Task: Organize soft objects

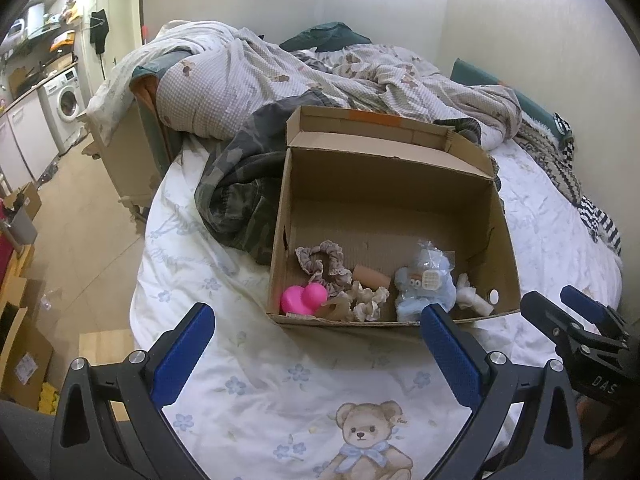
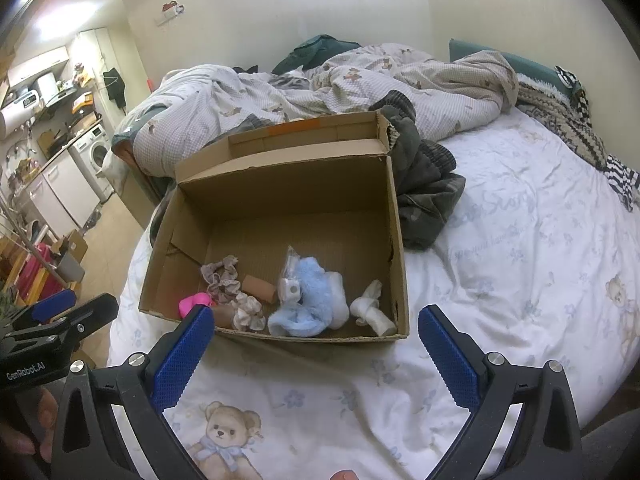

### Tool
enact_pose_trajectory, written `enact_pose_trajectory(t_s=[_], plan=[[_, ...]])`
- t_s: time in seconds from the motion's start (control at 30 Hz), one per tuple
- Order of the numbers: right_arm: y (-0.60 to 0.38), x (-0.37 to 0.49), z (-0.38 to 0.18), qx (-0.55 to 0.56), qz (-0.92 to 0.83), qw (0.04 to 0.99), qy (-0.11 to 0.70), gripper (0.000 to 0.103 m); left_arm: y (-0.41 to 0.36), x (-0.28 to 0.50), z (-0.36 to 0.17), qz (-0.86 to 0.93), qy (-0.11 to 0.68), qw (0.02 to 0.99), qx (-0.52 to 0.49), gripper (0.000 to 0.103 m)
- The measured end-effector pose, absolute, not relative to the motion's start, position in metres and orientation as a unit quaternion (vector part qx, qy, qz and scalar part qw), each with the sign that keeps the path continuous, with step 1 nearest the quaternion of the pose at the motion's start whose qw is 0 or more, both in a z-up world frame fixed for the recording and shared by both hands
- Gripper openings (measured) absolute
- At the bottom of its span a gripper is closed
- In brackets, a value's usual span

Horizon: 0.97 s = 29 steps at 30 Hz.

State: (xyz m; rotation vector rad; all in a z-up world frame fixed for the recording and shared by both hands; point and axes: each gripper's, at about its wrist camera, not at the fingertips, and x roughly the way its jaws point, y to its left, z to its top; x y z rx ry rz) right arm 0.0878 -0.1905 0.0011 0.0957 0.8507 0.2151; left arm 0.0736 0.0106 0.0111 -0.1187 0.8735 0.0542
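A: Where is the cardboard box (image 1: 384,200) from the left gripper (image 1: 316,346)?

B: It lies on the bed (image 1: 256,392), just ahead at 12 o'clock, its near wall between the two blue fingers (image 1: 182,354). This gripper is spread wide and holds nothing.

A: And the right gripper (image 2: 312,344)?

B: The same, wide apart and with nothing in it. The box is at 12 o'clock of it, a little toward 11. In the left view the right gripper shows at 3 o'clock, with its fingers close together.

A: What is inside the box?

B: All things lie along the near wall. From the left: a pink toy (image 1: 302,298), a grey-brown scrunchie (image 1: 324,262), a cream scrunchie (image 1: 370,300), a tan roll (image 1: 372,278), a light blue plush (image 2: 310,300) partly in clear plastic, and a white piece of cloth (image 2: 370,312) at the right corner.

A: Any writing to read?

B: "GenRobot.AI" on the left gripper body (image 2: 26,372), seen in the right view. "DAS" on the right gripper (image 1: 602,384). The bed sheet has a teddy bear print (image 1: 366,436) with a small tag "Bear". A pale script near the dark camouflage garment (image 2: 424,184) reads something like "Story"; I cannot tell the rest.
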Motion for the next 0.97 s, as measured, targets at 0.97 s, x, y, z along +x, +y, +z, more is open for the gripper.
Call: enact_pose_trajectory(t_s=[0.97], plan=[[-0.1909,0.0873,0.0023,0.052,0.105,0.904,0.412,0.103,0.0088,0.0737,0.0111,0.029,0.423,0.904,-0.059,0.103]])
